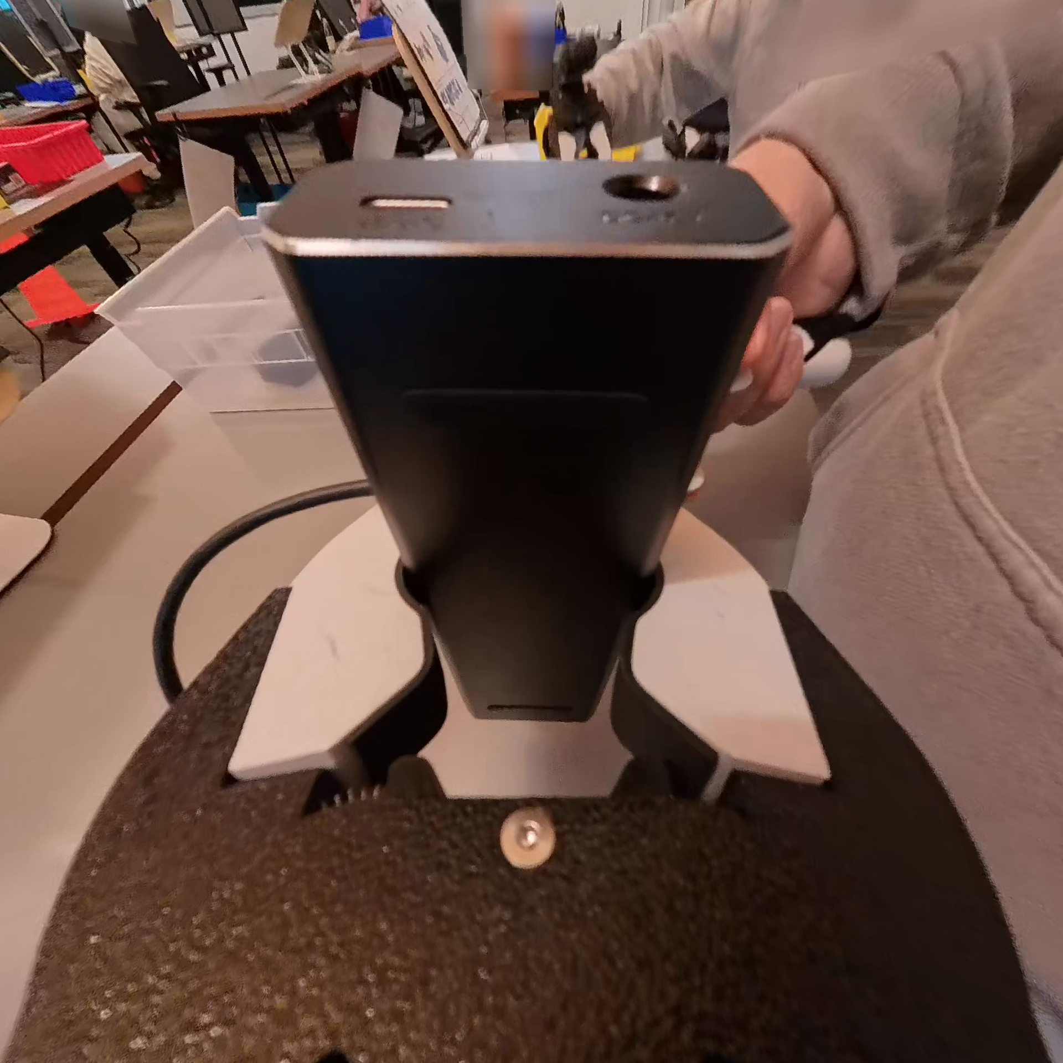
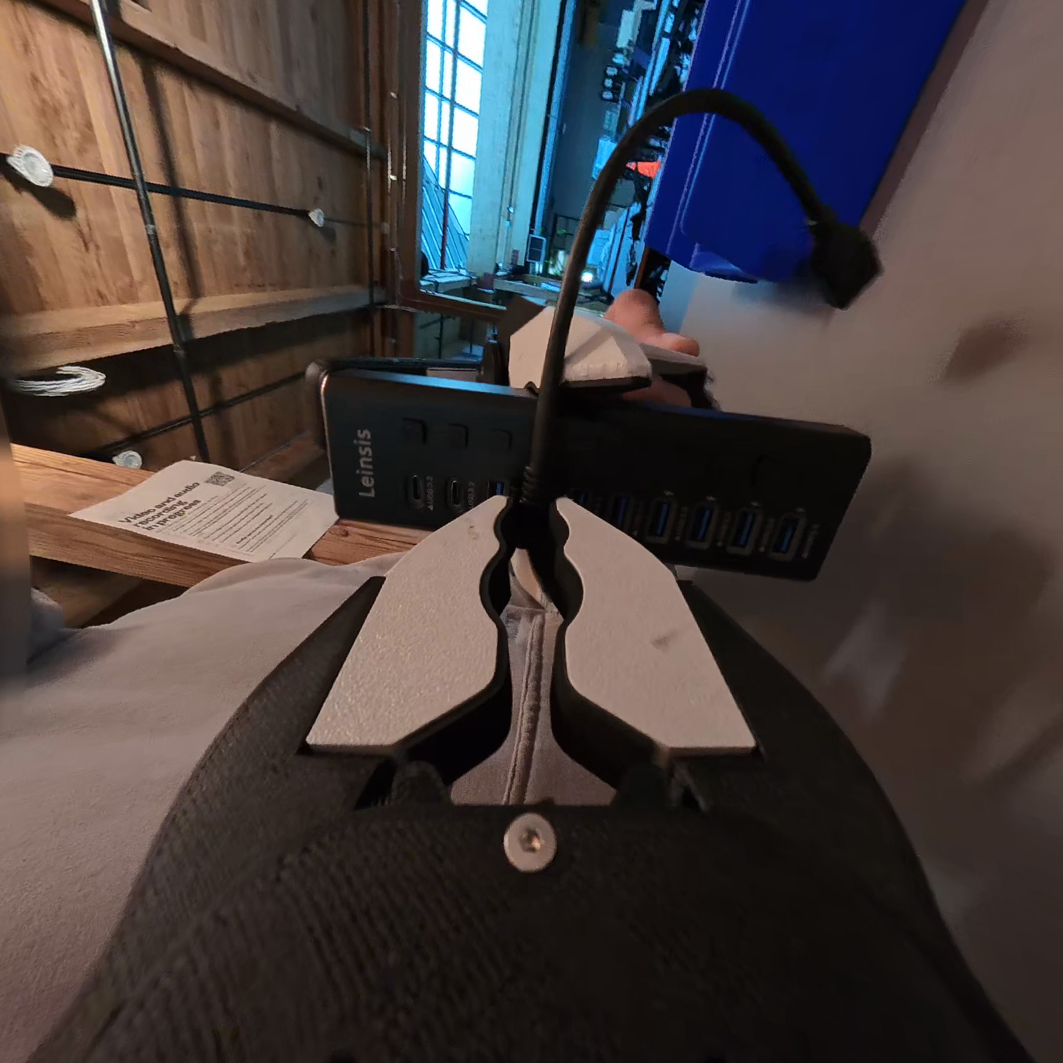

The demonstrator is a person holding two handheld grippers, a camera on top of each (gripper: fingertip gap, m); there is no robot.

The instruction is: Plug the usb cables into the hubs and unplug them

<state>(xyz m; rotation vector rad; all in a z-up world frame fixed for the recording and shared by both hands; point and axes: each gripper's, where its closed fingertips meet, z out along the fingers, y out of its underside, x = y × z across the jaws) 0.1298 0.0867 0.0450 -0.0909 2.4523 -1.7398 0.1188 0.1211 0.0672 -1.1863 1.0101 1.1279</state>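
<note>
My left tongs (image 1: 529,581) are clamped on the narrow lower end of the black hub (image 1: 517,374), which stands out straight ahead of them, lifted off the pale surface (image 1: 86,633) with its end face up. My right tongs (image 2: 532,520) are pinched nearly closed on the plug of a black usb cable (image 2: 581,247), right against the hub's port row (image 2: 598,460). The cable loops up and over to its loose far end at the right.
</note>
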